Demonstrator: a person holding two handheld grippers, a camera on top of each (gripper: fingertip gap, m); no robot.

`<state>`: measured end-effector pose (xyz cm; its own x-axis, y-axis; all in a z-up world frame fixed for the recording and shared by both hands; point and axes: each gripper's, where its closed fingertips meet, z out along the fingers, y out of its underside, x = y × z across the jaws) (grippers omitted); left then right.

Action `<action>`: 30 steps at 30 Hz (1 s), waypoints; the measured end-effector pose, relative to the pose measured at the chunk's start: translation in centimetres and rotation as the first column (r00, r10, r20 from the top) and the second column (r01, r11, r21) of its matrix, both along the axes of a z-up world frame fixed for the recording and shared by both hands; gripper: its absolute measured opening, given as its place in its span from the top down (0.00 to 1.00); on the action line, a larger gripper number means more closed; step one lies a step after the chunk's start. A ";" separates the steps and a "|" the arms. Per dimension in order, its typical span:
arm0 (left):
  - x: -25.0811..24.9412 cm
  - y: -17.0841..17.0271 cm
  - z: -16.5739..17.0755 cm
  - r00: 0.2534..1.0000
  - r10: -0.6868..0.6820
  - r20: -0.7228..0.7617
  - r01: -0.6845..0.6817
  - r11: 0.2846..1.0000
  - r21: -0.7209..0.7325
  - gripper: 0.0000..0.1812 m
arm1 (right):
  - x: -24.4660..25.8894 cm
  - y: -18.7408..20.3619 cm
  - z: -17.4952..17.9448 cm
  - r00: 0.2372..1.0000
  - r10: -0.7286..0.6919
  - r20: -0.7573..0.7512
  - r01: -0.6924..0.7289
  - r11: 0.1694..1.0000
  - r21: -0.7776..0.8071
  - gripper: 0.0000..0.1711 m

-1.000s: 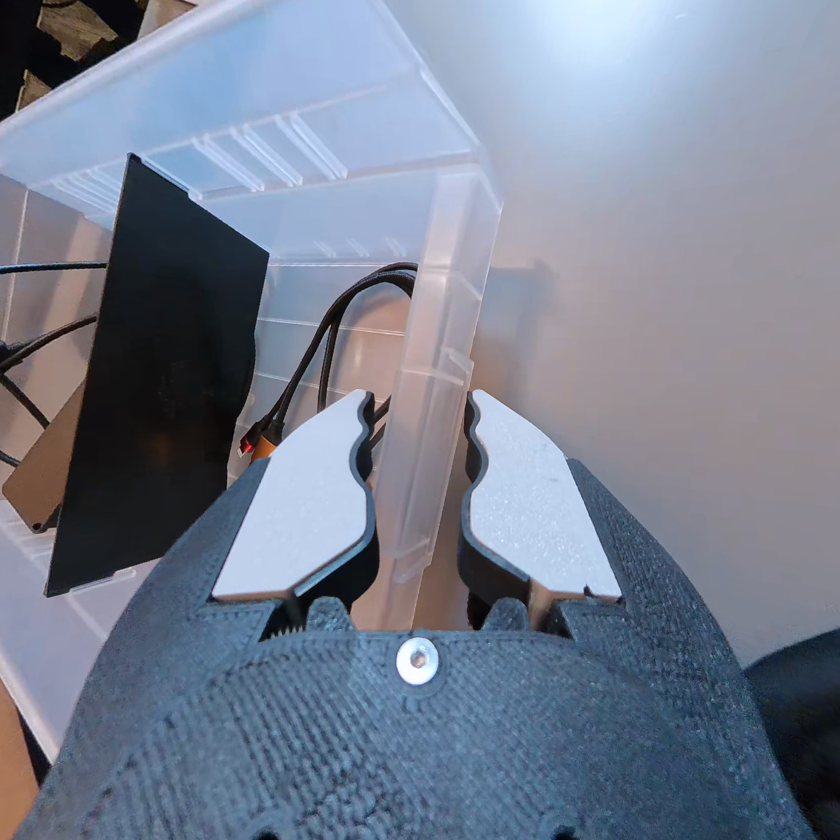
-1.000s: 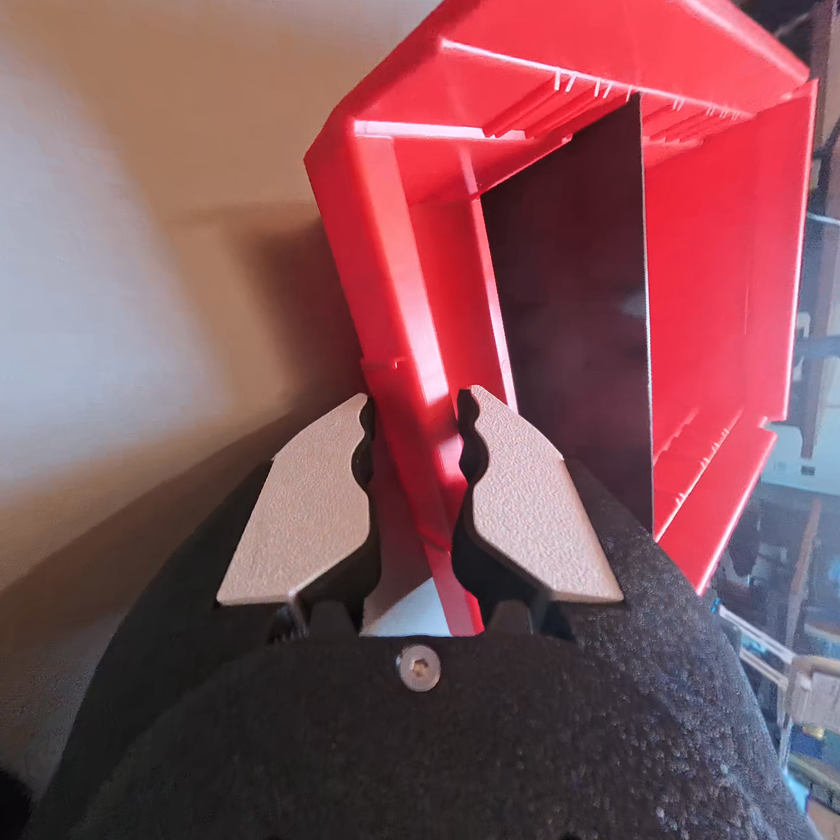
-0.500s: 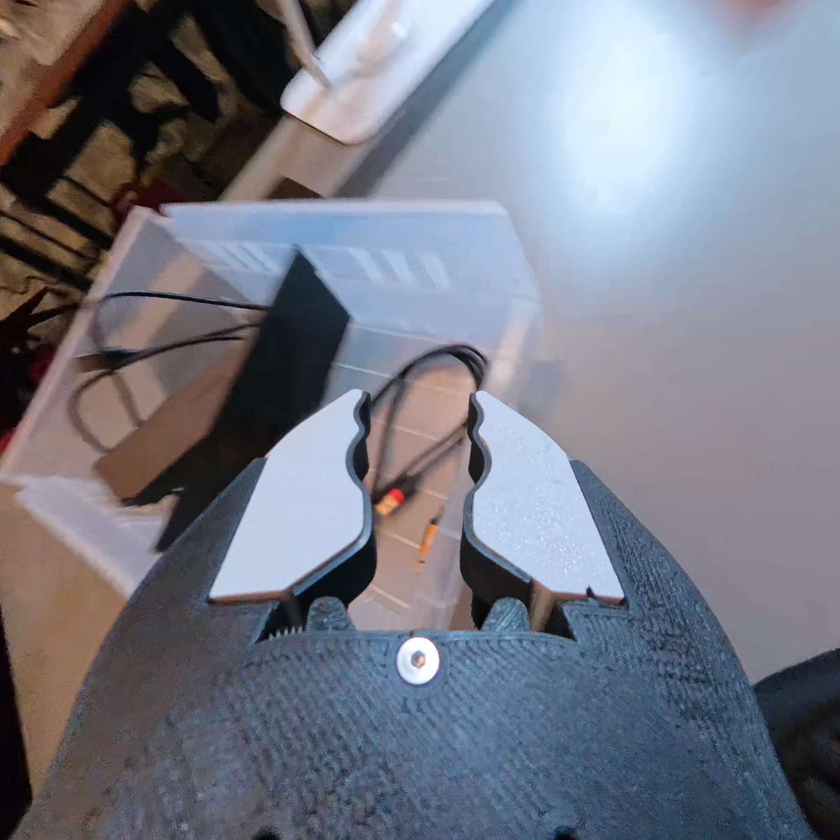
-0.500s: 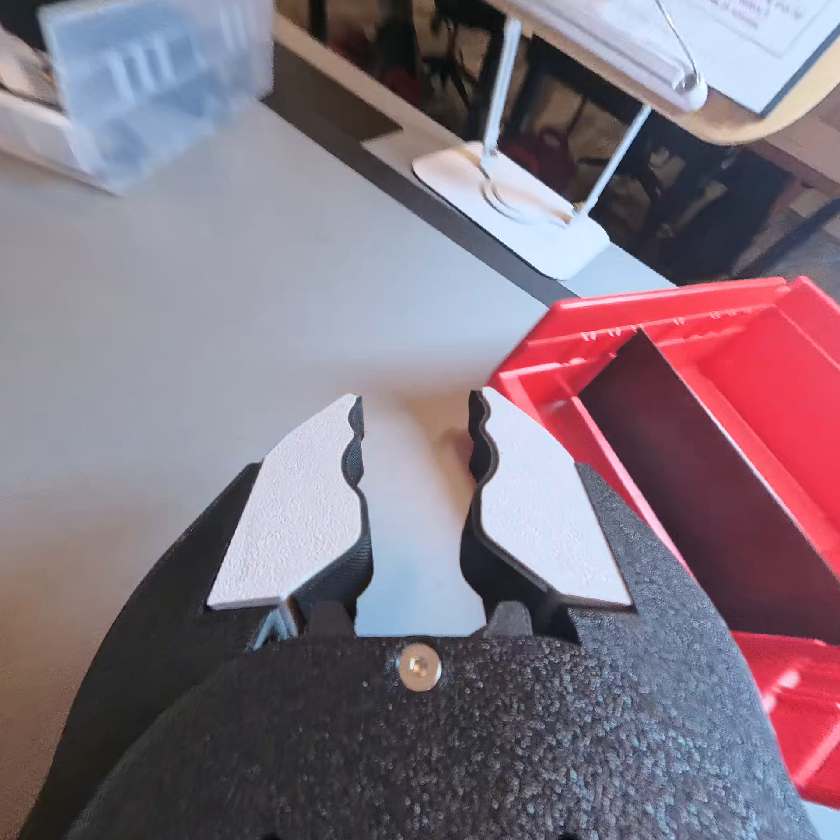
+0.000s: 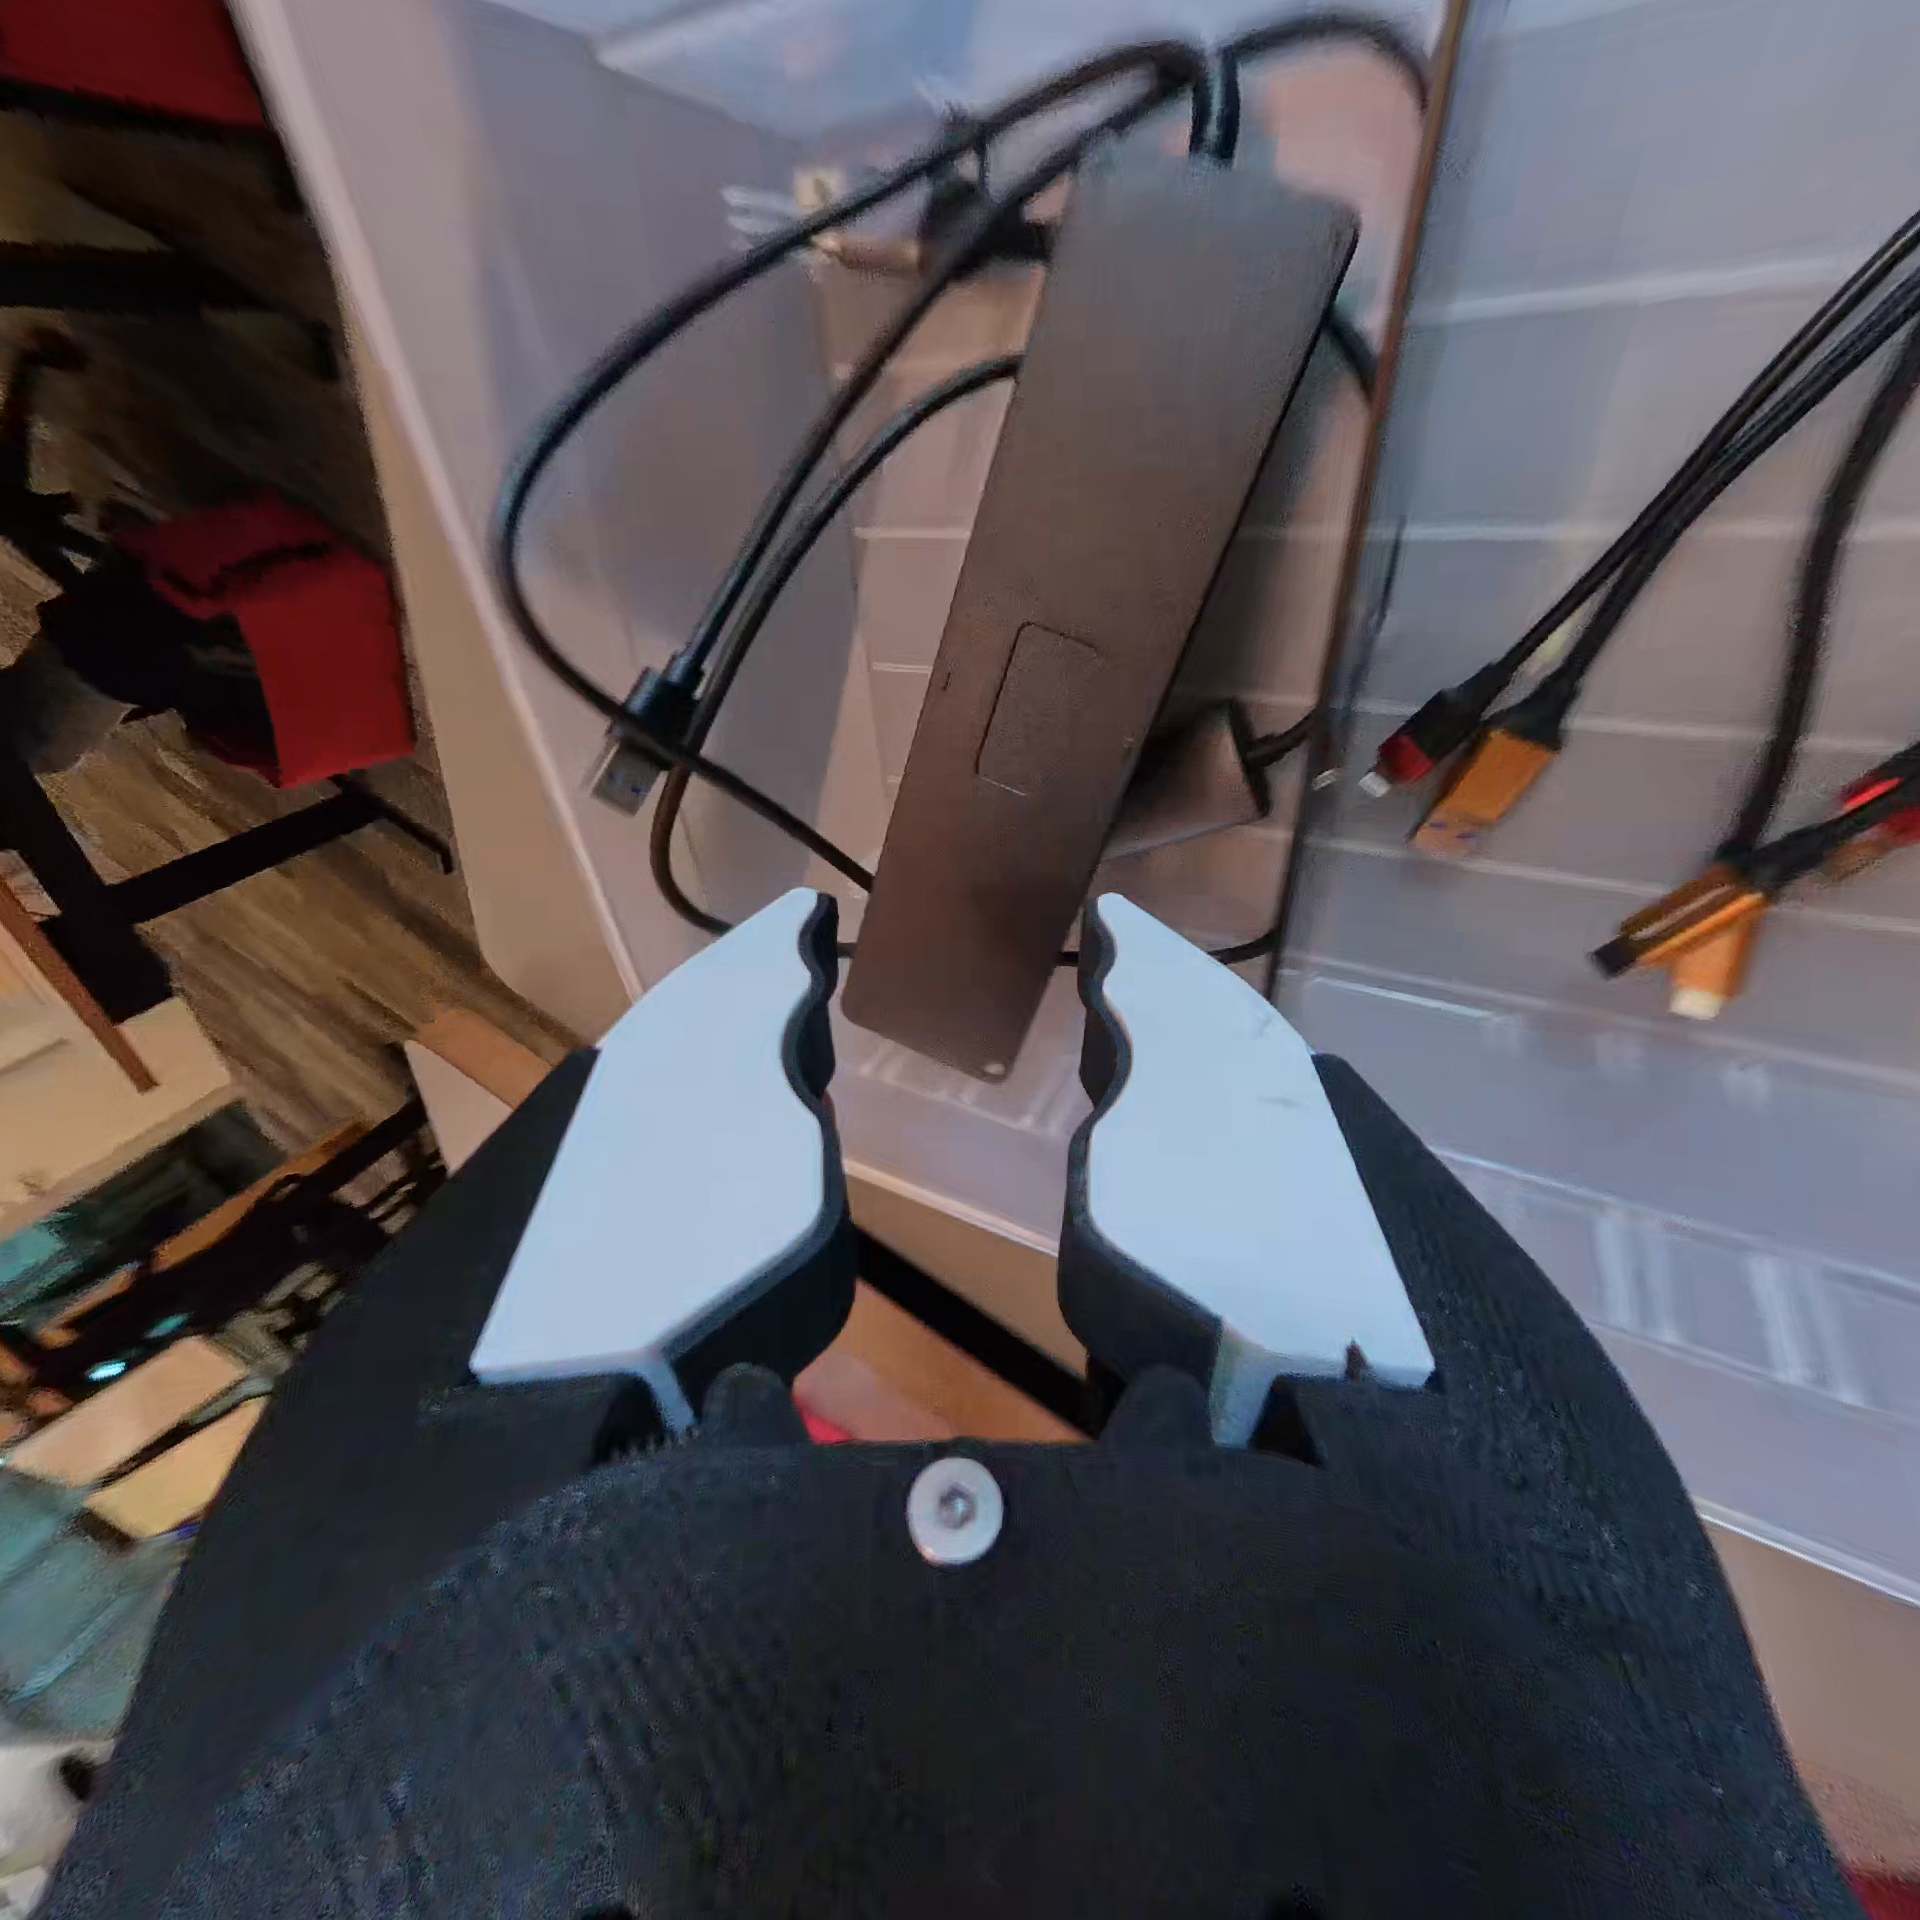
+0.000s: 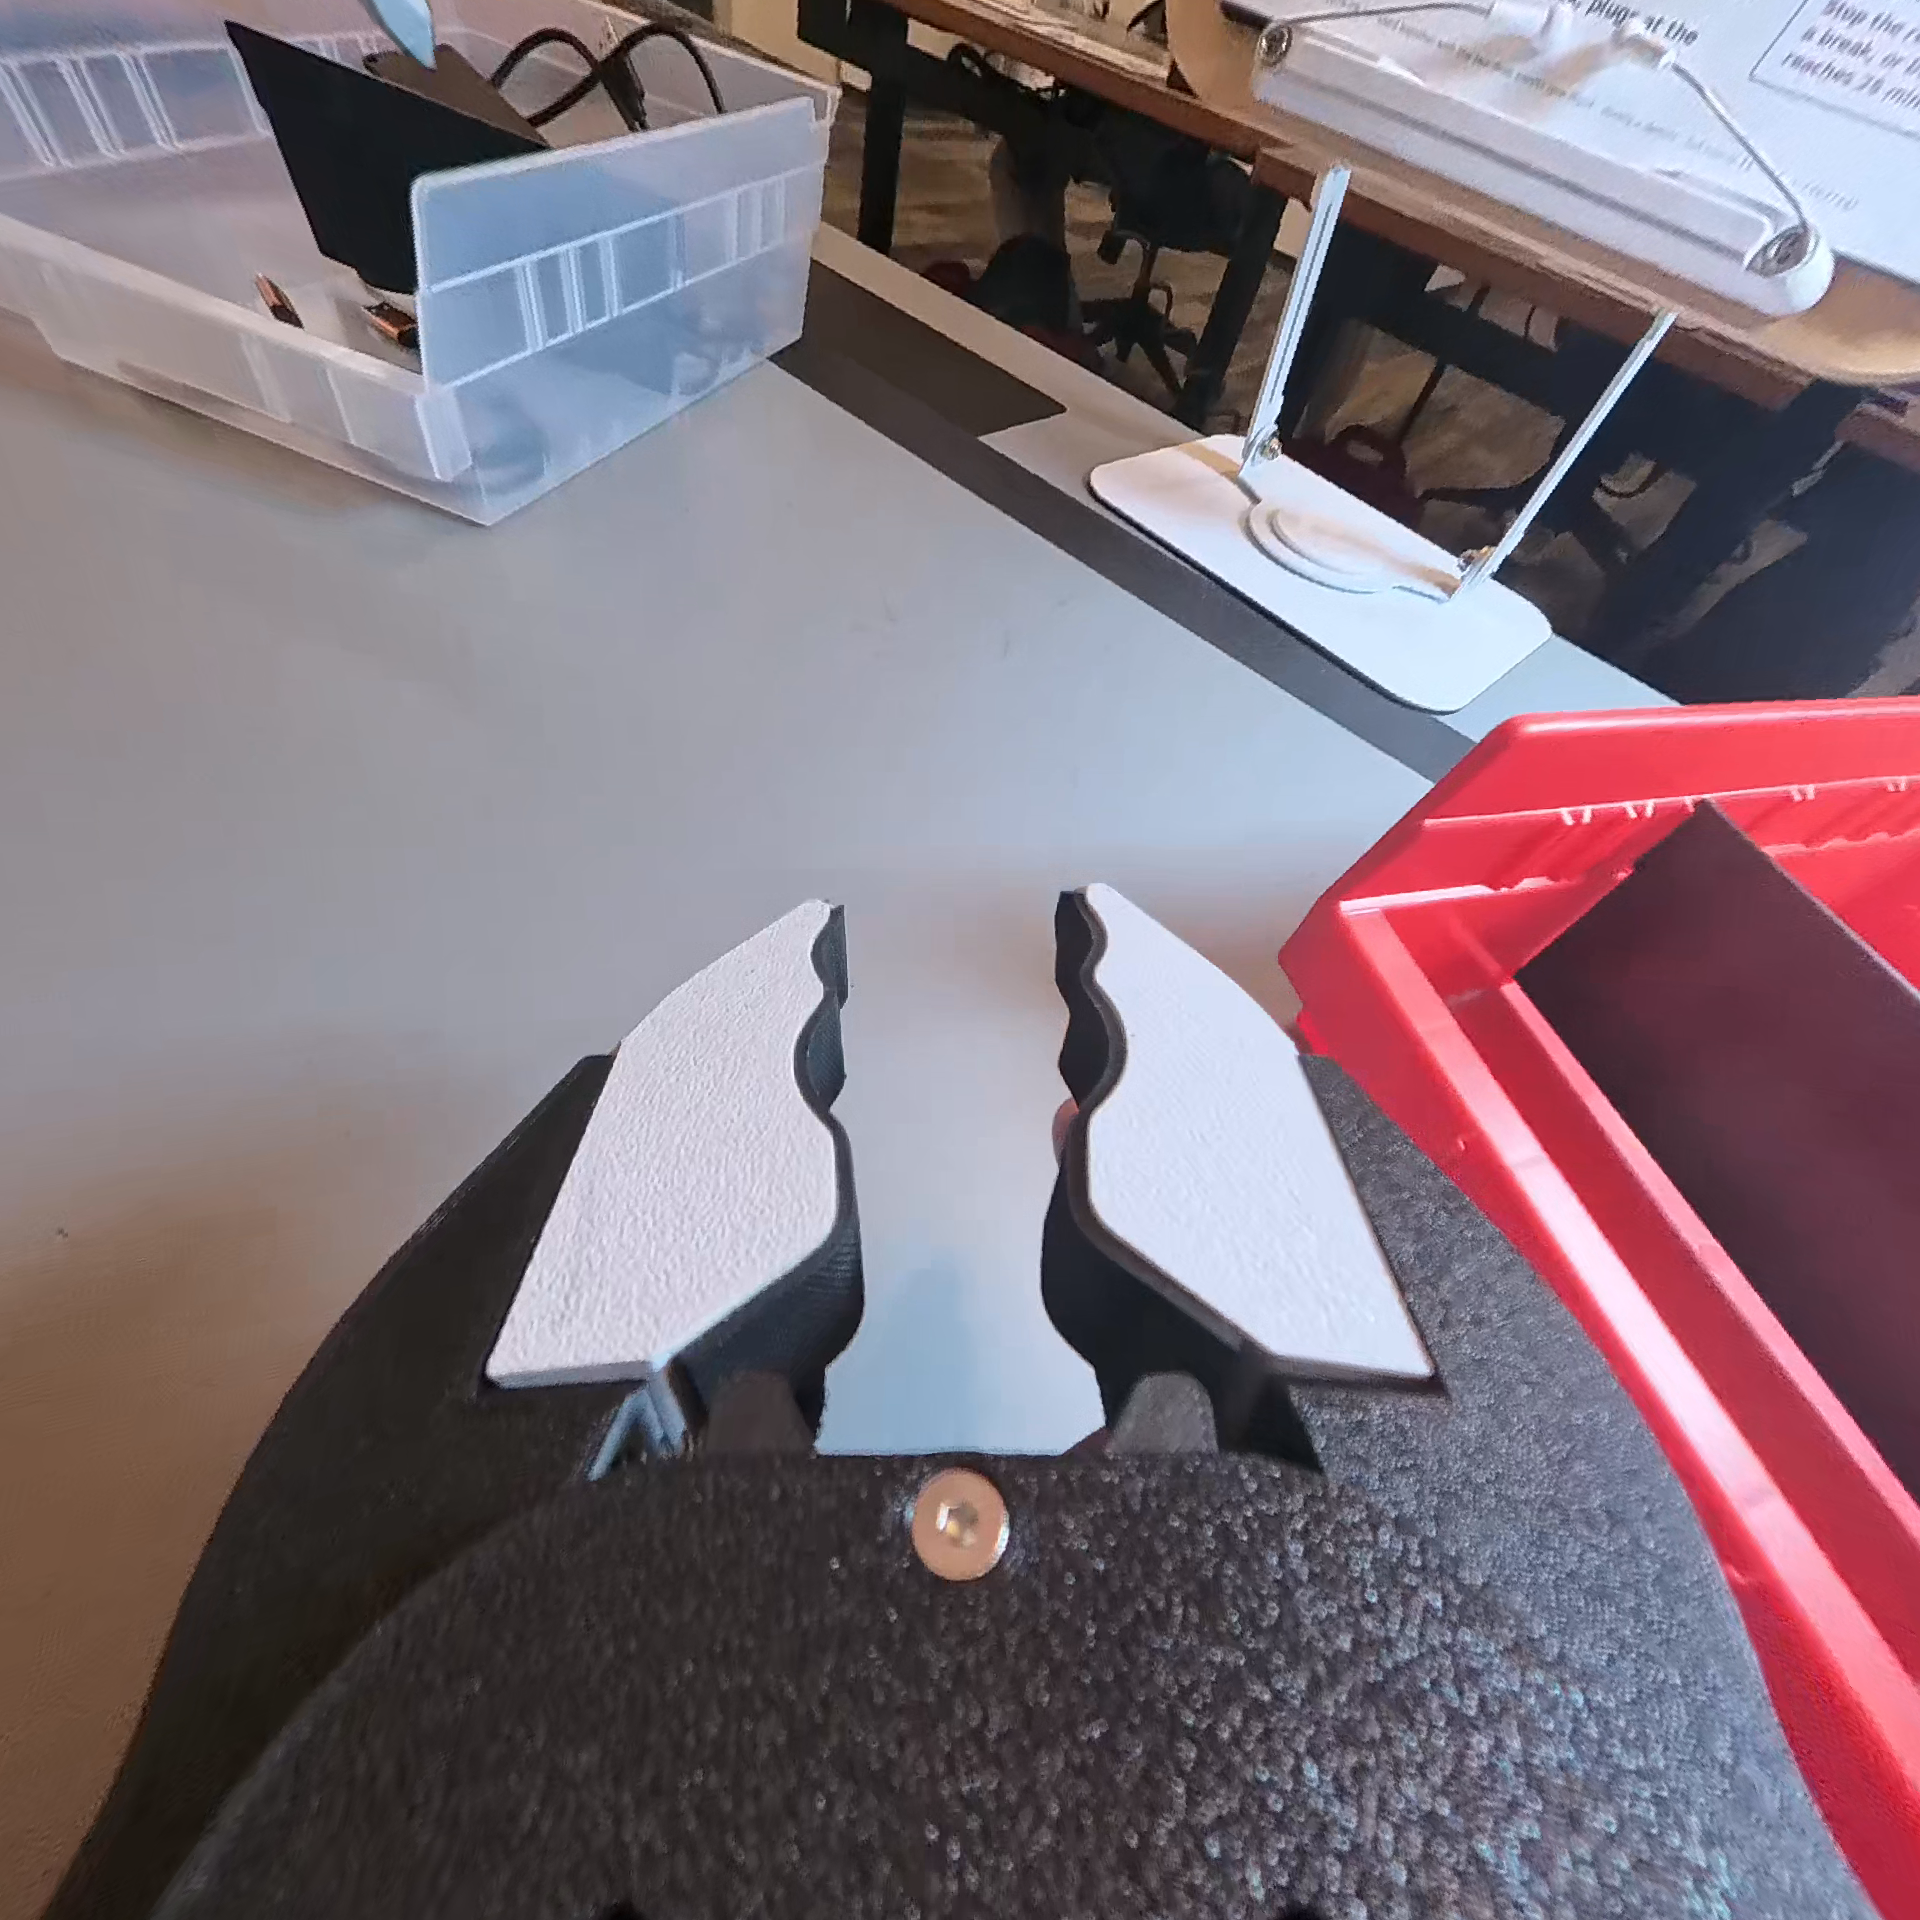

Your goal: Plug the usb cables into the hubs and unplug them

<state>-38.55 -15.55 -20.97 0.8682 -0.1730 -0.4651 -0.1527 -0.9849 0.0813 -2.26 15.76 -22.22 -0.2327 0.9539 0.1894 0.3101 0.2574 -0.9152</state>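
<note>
In the left wrist view my left gripper (image 5: 958,930) is open, its fingertips on either side of the near end of a dark grey USB hub (image 5: 1122,540) and apart from it. The hub lies in a clear plastic bin (image 5: 1558,1143) among black cables. A loose silver USB plug (image 5: 623,774) lies left of the hub. Orange and red plugs (image 5: 1486,764) lie in the compartment to the right. My right gripper (image 6: 951,935) is open and empty above the grey table (image 6: 520,831), left of a red bin (image 6: 1455,1039).
A black divider (image 6: 1766,987) stands in the red bin. The clear bin (image 6: 582,270) sits at the table's far left with its own black divider (image 6: 343,177). A white stand (image 6: 1320,561) sits at the table's far edge. Chairs and desks lie beyond. My right fingertips sit around 50 cm from my left ones. The loose silver USB plug (image 5: 623,774) sits 6 cm or so from the ends of my left fingers.
One second ago each gripper had a bin wall between its fingers. Both have come off. The left now hovers over the hub in the clear bin; the right has drawn back over the table.
</note>
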 end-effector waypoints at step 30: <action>23.1 8.7 19.1 0.786 -0.604 0.132 0.071 0.301 0.951 0.69 | 1.2 -4.2 3.4 0.984 0.129 -0.122 -0.144 0.982 -0.121 0.80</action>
<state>-15.46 -6.83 -1.89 0.9559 -0.2327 -0.1794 -0.2396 -0.2639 -0.9343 -1.01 11.58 -18.82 -0.3468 0.9327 0.0993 0.1726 0.1675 -0.9706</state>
